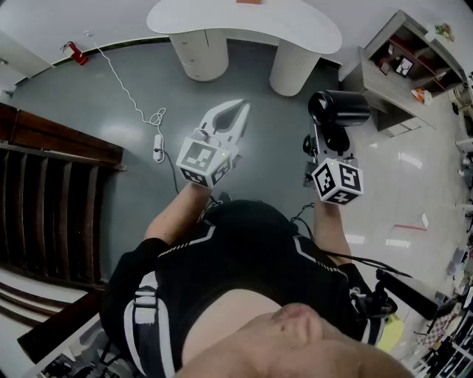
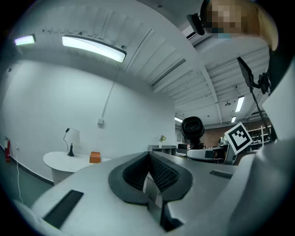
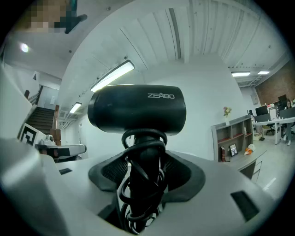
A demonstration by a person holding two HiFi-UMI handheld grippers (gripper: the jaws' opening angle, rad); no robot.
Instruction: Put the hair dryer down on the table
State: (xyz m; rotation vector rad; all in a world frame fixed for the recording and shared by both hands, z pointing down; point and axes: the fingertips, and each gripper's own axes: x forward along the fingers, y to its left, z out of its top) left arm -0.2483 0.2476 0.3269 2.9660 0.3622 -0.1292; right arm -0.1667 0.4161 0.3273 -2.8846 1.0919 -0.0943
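A black hair dryer [image 3: 137,108] stands upright with its cord wound round the handle, and my right gripper [image 3: 140,182] is shut on that handle. In the head view the hair dryer [image 1: 338,109] sits in the right gripper [image 1: 329,145], above the grey floor and short of the white curved table [image 1: 244,22]. My left gripper [image 1: 241,108] hangs beside it to the left, shut with nothing in it. Its ribbed pads [image 2: 159,171] meet in the left gripper view, where the hair dryer [image 2: 192,128] shows at the right and the white table [image 2: 57,161] at the left.
On the table stand a small lamp [image 2: 70,140] and an orange box [image 2: 94,157]. A white cable [image 1: 133,96] trails over the floor. There are dark wooden stairs [image 1: 52,199] at the left and a grey shelf unit [image 1: 403,70] at the right.
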